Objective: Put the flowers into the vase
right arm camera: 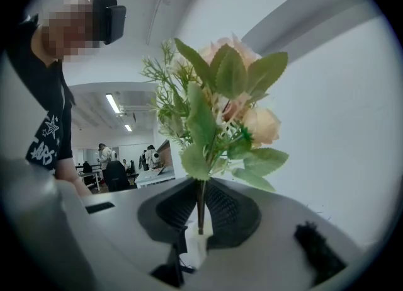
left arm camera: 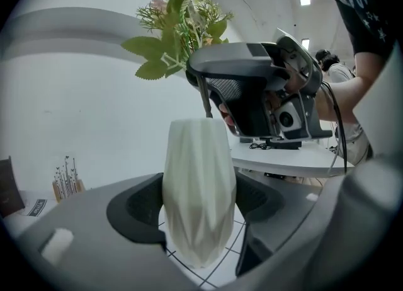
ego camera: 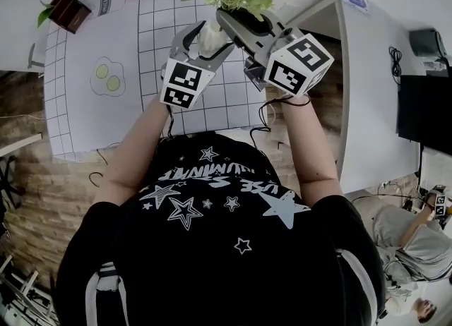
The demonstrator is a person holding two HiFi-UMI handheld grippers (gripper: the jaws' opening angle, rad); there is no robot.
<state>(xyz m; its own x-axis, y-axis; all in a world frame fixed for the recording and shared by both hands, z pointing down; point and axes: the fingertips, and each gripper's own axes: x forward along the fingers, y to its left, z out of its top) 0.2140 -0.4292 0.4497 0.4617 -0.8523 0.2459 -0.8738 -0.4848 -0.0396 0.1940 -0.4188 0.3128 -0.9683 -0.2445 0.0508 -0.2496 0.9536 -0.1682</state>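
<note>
Left gripper point(ego camera: 206, 41): jaws set wide, both pads pressed against the flanks of the white faceted vase point(left arm camera: 199, 176), which stands upright on the gridded sheet point(ego camera: 233, 99).
Right gripper point(right arm camera: 200, 213): jaws almost together, pinching the thin stems point(right arm camera: 201, 198) of the flowers point(right arm camera: 220, 107), which rise upright above them.
Flowers and vase: the bunch hangs directly over the vase; a stem tip reaches its mouth, but I cannot tell whether it passes the rim.
Left gripper view only: the right gripper's dark body just above the vase; a small stand of sprigs point(left arm camera: 66, 182) far left.
Right gripper view only: peach blooms close up; people at desks point(right arm camera: 104, 156) far behind.
Head view only: both marker cubes side by side; a fried-egg drawing point(ego camera: 107, 77) on the sheet.
</note>
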